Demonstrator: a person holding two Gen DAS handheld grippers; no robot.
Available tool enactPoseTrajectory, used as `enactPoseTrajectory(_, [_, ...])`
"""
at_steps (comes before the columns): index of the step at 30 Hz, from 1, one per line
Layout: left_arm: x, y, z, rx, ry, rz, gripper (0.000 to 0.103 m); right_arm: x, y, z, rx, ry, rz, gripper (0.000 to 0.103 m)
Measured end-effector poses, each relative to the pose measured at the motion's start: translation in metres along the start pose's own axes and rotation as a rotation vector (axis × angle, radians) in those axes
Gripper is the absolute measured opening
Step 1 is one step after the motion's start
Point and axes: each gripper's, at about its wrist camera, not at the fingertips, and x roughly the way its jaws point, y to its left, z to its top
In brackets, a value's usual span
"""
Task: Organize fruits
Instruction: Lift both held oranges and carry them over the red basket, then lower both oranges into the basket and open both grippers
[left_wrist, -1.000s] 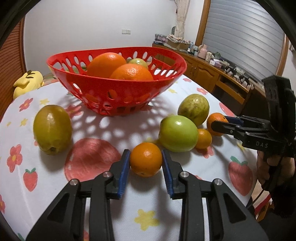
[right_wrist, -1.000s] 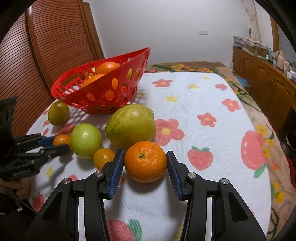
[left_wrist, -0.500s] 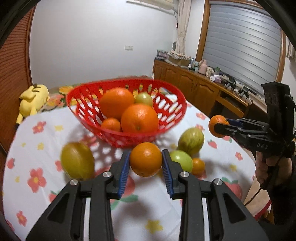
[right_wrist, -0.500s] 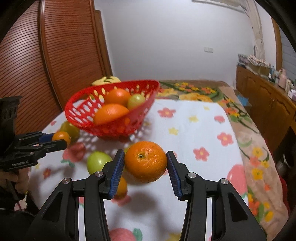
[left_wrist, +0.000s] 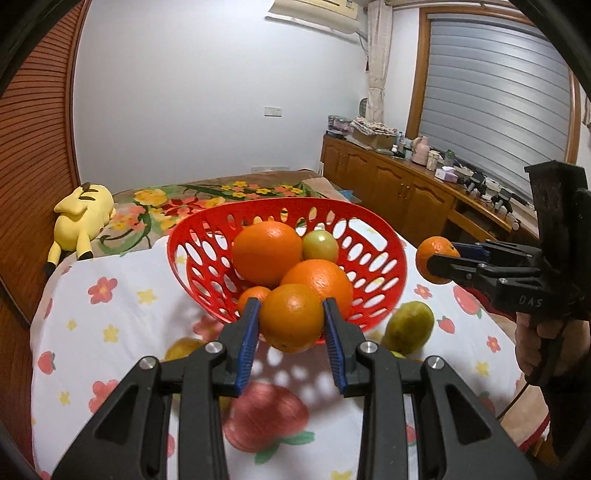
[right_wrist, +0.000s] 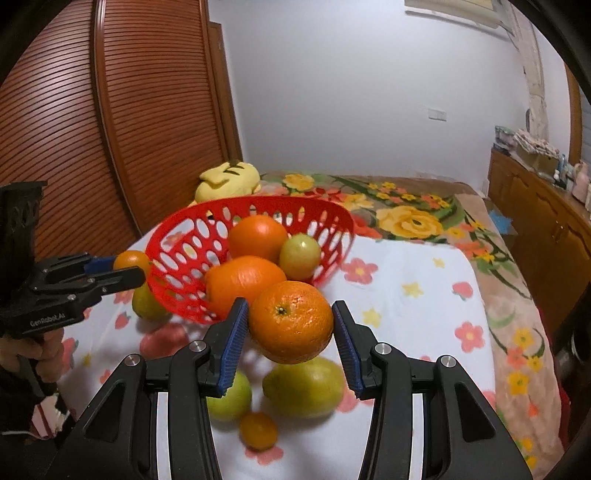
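Blue-padded, your left hand-held gripper is clamping a small orange in the air just in front of the red basket. Your right hand-held gripper is gripping a larger orange, also lifted, just beside the basket's near rim. Inside the basket two big oranges and a green fruit are sitting. Below the basket, on the flowered bench, a yellow-green fruit, a green one and a tiny orange are lying.
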Motion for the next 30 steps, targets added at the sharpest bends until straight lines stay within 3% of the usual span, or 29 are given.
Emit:
enactPoseTrajectory(16, [0.014,0.003,0.008,0.014,0.017,0.027,0.032,0.053,0.018,0.025,-0.079,0.080,-0.002,0.047])
enactPoseTrajectory(30, [0.029,0.011,0.015,0.010,0.043,0.042,0.032,0.063,0.015,0.026,-0.075,0.107,0.003,0.047])
